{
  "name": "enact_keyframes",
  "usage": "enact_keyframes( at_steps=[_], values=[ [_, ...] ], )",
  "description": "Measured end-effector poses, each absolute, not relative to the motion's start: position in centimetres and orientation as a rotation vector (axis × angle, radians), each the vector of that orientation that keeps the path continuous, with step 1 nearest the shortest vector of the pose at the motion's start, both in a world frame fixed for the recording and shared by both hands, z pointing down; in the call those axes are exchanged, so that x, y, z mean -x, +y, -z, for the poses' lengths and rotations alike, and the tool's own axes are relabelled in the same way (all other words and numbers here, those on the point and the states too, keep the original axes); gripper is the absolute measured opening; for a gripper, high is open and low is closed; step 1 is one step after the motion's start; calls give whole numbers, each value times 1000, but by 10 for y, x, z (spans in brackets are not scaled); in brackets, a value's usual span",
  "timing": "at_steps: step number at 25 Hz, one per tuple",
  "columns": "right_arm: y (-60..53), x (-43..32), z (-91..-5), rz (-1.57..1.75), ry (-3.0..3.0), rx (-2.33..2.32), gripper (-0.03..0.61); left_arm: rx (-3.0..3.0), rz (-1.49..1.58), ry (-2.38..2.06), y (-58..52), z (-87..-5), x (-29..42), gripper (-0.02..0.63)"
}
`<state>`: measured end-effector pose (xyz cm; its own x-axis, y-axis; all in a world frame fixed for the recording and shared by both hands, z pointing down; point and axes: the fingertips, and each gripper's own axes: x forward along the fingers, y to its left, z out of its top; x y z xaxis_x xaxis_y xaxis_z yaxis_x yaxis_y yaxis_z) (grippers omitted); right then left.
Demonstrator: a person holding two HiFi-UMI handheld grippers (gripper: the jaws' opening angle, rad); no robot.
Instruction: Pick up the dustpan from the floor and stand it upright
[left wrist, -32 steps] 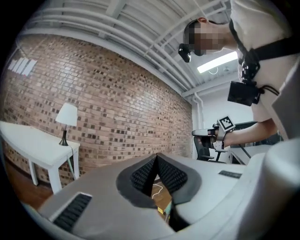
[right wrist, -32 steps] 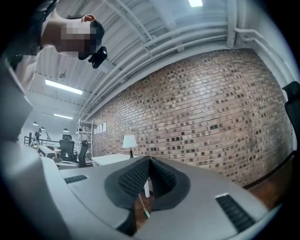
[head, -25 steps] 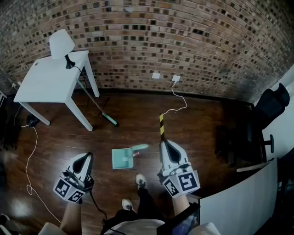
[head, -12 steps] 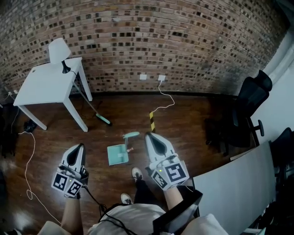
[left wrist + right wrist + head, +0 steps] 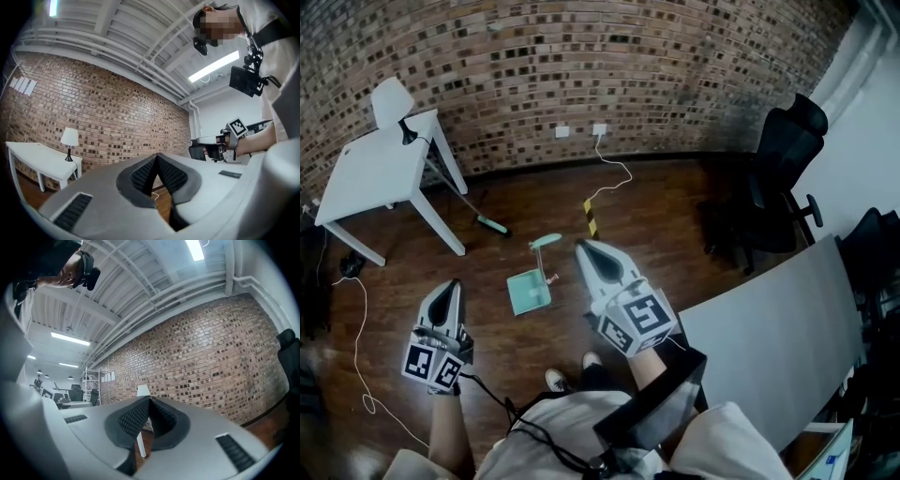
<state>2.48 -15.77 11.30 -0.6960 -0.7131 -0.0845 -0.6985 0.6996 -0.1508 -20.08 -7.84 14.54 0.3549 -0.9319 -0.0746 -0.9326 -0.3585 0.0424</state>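
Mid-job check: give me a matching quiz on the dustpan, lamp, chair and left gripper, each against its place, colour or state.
Things:
1. dustpan
2. lamp
3. chair
4. left gripper

Place, colour or state:
a. on the white table
b. shut, nothing between the jaws
c. mint green, on the floor
d. black, at the right of the head view

Pairs: 1-c, 2-a, 3-d, 4-b.

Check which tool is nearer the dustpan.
Right. In the head view the right tool shows just right of the dustpan handle; the left tool sits farther off, left of the pan. Both shut, empty.
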Motion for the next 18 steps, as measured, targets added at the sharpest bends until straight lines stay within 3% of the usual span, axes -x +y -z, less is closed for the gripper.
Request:
enact_keyframes(
  at_steps=[7,18],
  values=[
    [-152,-58,-119,139,2790,1132,-18,2529,156,1708,-81,-173,160,-8],
    [-160,-91,-128,193,2764,1114,-18,2522,142,1754,-87,-174,133,-7]
  ],
)
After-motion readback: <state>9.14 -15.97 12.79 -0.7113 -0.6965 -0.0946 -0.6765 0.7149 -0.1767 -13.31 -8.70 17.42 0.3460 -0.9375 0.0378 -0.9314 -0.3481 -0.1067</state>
